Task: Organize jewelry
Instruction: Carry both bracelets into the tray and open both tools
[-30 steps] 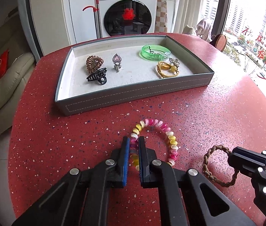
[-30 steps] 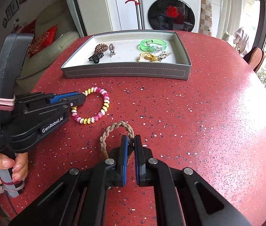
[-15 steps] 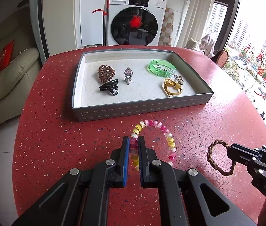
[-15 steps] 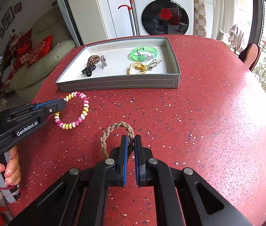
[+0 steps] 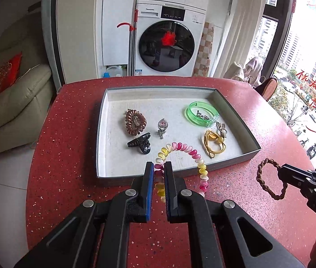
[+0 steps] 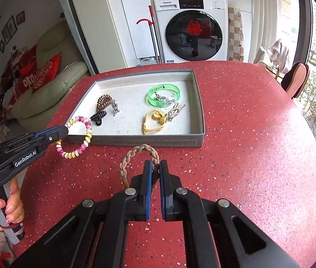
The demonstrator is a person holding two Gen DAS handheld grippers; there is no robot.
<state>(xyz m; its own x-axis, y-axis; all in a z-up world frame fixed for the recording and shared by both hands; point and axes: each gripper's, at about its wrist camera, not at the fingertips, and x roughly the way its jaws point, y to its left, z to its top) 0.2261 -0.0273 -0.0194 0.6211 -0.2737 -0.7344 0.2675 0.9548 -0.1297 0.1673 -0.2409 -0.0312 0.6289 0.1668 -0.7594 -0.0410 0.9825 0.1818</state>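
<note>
Nearest in the left wrist view: left gripper, jaws pinched to a narrow gap on a pink, yellow and white spiral-coil plastic bracelet, loop hanging clear of the speckled red round tabletop and overlapping the near wall of the shallow grey rectangular tray. Off to the right, right gripper, jaws nearly closed on one side of a tan braided cord bracelet, ring raised above the table, just short of the tray's front wall. Inside the tray, on a pale lining: black plastic claw clip near the front left, brown spiral hair tie behind it, small silver pendant with a pink stone at centre, yellow cord with a bead front right, translucent green bangle beyond. Bare lining along the tray's near edge and back. Open red surface right of the tray to the table's curved rim. Farther off, white front-loading washing machine.
</note>
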